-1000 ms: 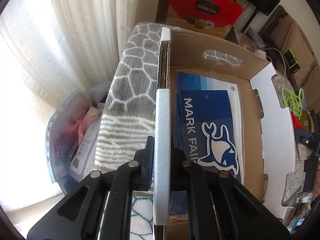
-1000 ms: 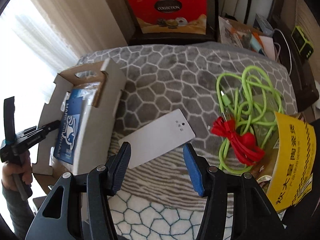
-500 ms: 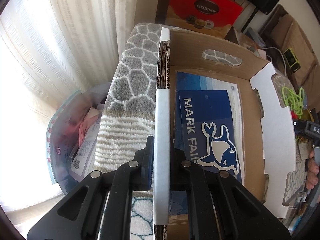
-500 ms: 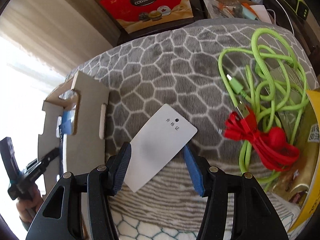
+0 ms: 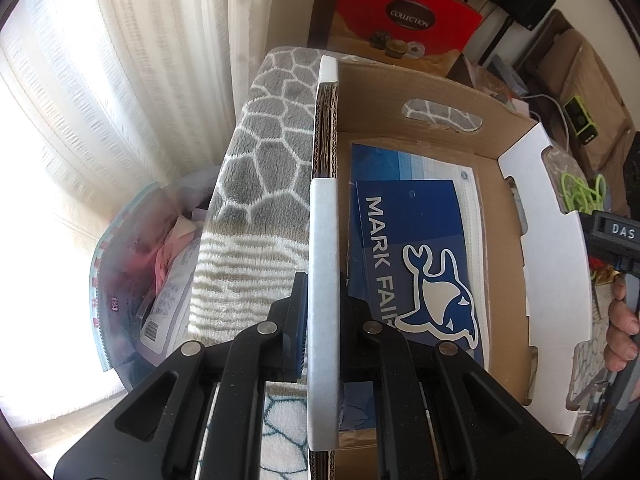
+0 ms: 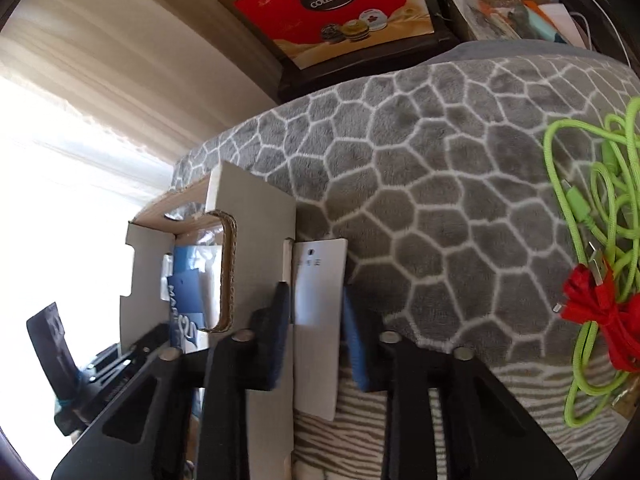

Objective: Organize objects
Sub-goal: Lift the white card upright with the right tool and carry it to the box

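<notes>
While the left gripper point(image 5: 324, 320) pinches the near side wall of the cardboard box point(image 5: 448, 92), its two blue-padded fingers are pressed on that wall from both sides, one outside over the grey patterned blanket point(image 5: 264, 152) and one inside the box; to the left of the blanket's edge, by the curtain point(image 5: 120, 80), a clear plastic bag point(image 5: 136, 280) with pink contents lies lower down; inside the box, on its floor, rests a blue card with a white whale point(image 5: 424, 264), lying on top of a pale packet, close to the pinched wall and to the inner finger; at the far right edge of the left wrist view the other tool and part of a hand are visible.

In the right wrist view the same box stands at the left edge of the blanket point(image 6: 420, 184); just beside its outer wall the white card point(image 6: 318, 320) sits between the fingers of the right gripper point(image 6: 316, 332); the fingers stand close on both sides of the card, but I cannot tell if they press it or only frame it; the card's far end is near the box wall; well apart, at the right edge of the blanket, the green cable point(image 6: 580, 208) and the red cable point(image 6: 600, 312) lie tangled together; behind the blanket stands a red gift box point(image 6: 336, 4).
</notes>
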### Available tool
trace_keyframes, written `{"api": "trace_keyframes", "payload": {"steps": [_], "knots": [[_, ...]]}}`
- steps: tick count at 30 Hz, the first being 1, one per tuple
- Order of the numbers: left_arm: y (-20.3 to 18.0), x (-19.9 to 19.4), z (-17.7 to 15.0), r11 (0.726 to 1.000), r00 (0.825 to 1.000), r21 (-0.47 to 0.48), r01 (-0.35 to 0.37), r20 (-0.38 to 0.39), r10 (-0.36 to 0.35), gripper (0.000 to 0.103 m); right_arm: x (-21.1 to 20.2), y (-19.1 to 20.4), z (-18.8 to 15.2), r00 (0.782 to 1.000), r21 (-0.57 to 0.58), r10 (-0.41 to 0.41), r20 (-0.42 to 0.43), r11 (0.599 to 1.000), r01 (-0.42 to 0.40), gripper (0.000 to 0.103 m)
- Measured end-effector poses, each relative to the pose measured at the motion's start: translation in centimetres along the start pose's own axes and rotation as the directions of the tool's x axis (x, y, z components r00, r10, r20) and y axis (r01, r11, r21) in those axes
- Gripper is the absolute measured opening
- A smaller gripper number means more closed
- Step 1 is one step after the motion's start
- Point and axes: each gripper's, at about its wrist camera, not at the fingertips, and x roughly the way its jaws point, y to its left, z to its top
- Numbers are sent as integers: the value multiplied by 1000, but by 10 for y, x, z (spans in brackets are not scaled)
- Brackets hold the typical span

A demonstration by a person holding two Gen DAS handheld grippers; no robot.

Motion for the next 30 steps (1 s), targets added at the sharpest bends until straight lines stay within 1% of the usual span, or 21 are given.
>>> {"api": "trace_keyframes", "payload": {"steps": [3,6,7,9,11,14,16,19,21,23,25,27,30], "knots": [[1,0,-1,1000,1000,6,-3,4,3,10,5,3,1,1000,-3,23,-10,1000,-23,12],[-2,-1,-2,999,999,28,-35,12,34,10,3,8,-1,1000,-38,-14,6,999,14,3],[-1,-1,-2,999,999,31,-42,14,42,10,3,10,-2,999,-58,-30,11,998,31,3],[4,-2,-3,999,999,19,-37,13,36,10,-1,13,-5,998,-87,-58,31,994,61,2],[9,-3,-3,1000,1000,7,-25,11,25,10,-4,12,-5,998,-97,-48,41,994,51,1],[18,-3,-1,999,999,-11,-33,12,33,10,-16,14,-5,998,-115,-28,52,993,34,0],[21,-3,1,1000,1000,-18,-25,9,25,10,-27,19,-4,997,-142,-43,72,989,53,0],[19,-2,1,999,999,-8,-41,11,41,10,-38,29,-2,994,-186,-72,83,979,87,0],[17,-2,1,999,999,-5,-48,12,48,10,-39,34,1,992,-210,-93,80,972,108,0],[16,-2,2,999,999,-4,-49,12,49,10,-37,46,1,979,-268,-180,94,943,199,0],[17,-1,2,999,999,-7,-42,11,42,10,-31,55,-3,969,-314,-228,90,917,245,0],[18,-2,2,999,999,-9,-40,11,40,10,-20,59,-7,968,-332,-241,65,910,249,0],[18,-2,2,999,999,-10,-40,10,40,10,-9,61,-10,974,-328,-223,46,917,226,0]]}}
